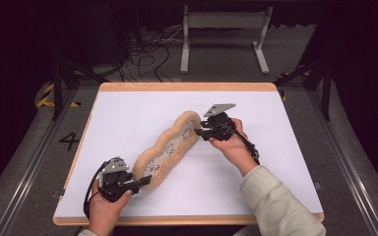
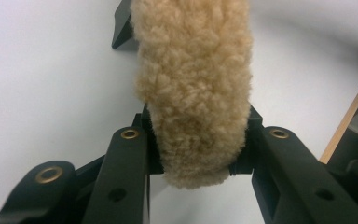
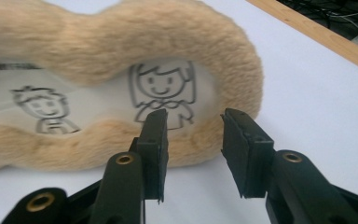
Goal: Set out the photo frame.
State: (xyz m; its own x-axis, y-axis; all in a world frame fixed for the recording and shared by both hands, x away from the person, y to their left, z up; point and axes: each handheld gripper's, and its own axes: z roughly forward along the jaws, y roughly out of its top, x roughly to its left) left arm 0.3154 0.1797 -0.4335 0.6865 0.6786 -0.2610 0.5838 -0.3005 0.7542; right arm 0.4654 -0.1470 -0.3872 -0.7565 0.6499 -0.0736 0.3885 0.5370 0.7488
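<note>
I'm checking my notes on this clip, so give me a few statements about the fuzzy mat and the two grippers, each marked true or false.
1. The left gripper is clamped on one end of the plush mat. True.
2. The right gripper squeezes the mat's fleece rim. False: its fingers stand apart with nothing between them, just short of the rim.
3. The mat's pale centre carries cartoon figures. True.
4. The mat hangs over the edge of the white table. False: it lies wholly on the tabletop, running diagonally.
5. The mat is rolled into a tube. False: it lies stretched out long.
</note>
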